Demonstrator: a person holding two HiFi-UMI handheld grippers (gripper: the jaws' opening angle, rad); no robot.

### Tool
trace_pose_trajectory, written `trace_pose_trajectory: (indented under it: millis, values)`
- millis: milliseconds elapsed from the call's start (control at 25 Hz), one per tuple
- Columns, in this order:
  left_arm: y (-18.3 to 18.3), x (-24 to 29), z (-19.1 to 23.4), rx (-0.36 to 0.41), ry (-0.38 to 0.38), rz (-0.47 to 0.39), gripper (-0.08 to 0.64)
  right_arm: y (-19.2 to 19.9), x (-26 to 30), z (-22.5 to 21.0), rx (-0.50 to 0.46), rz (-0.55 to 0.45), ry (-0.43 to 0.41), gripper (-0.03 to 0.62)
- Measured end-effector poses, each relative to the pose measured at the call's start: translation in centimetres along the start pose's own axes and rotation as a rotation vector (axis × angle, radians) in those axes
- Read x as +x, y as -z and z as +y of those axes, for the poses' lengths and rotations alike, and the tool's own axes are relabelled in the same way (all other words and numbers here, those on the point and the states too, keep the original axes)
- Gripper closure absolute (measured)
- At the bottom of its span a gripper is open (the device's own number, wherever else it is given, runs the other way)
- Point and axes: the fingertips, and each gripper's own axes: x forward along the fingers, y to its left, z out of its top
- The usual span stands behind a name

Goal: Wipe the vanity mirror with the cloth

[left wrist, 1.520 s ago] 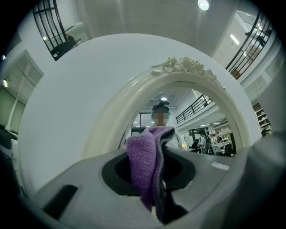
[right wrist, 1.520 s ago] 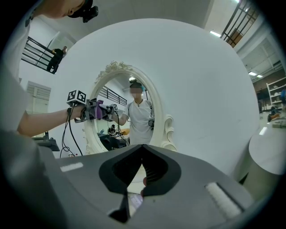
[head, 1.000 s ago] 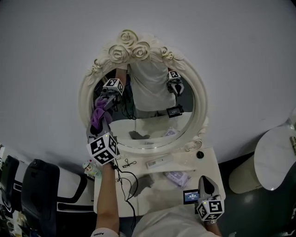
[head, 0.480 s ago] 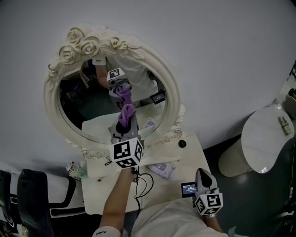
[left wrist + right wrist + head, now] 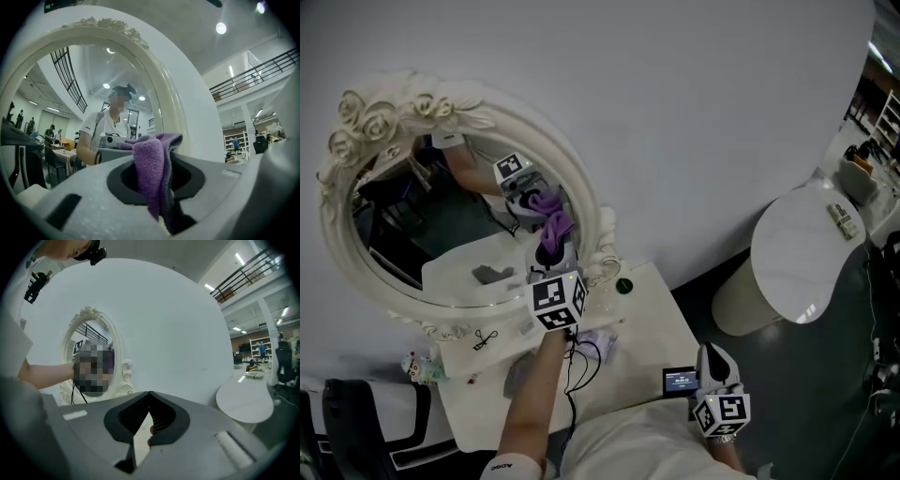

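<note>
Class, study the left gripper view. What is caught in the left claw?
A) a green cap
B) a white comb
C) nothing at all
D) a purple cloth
D: a purple cloth hangs pinched between the jaws of the left claw, right in front of the vanity mirror.

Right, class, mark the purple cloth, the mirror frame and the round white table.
purple cloth (image 5: 151, 171): left gripper view, front of the hanging fold.
mirror frame (image 5: 358, 111): head view, the carved roses at its top.
round white table (image 5: 797, 267): head view, a bare part of its top.
</note>
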Motion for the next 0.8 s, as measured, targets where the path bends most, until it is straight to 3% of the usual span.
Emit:
trace_pose_trajectory:
  millis: [320, 560, 800]
  values:
    - [0.1, 0.4, -0.1, 0.028, -0.004, -0.001, 0.466, 0.1, -0.4, -0.7, 0.006, 0.007, 0.014, 0.584]
    - [-0.7, -1.8, 3.5, 0.045, -0.060, -0.004, 0.466, 0.2, 1.1, 2.2, -0.012, 0.015, -0.068, 0.586]
    - [-1.1, -5.5, 9.7, 0.065, -0.154, 0.006, 0.466, 0.3, 3.1, 7.0, -0.035, 0.024, -0.186, 0.585]
